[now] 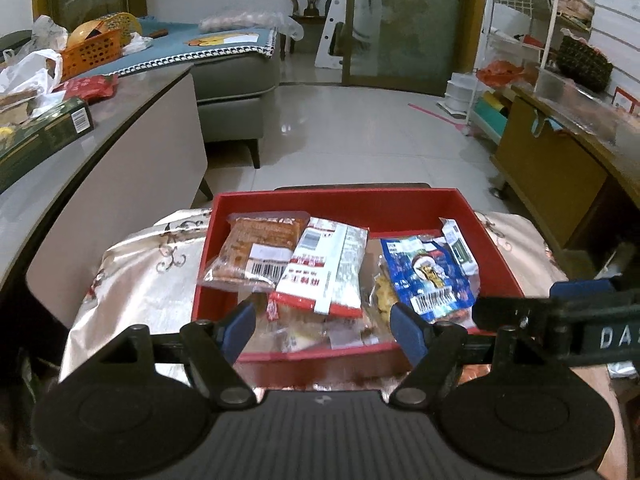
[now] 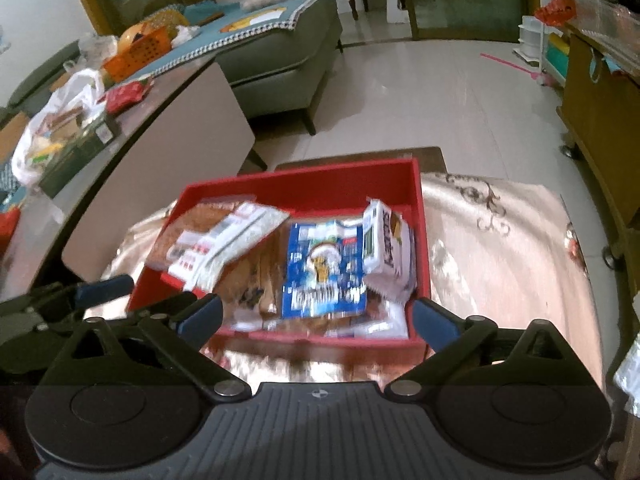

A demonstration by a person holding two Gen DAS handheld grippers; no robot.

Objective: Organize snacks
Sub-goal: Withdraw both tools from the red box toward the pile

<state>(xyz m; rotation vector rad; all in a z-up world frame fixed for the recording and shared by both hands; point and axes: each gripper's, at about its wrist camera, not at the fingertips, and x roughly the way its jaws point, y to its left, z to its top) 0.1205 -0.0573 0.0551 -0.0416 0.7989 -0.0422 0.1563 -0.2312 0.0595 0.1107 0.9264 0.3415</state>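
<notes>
A red box sits on a shiny patterned cloth and holds several snack packets. An orange packet, a red-and-white packet and a blue packet lie on top; a white packet leans at the box's right wall. My left gripper is open and empty above the box's near edge. My right gripper is open and empty at the near edge too. The right gripper also shows in the left wrist view.
A grey table at the left carries a green box, a red packet, plastic bags and an orange basket. A grey sofa stands behind. A wooden cabinet and a white rack stand at the right. Tiled floor lies beyond.
</notes>
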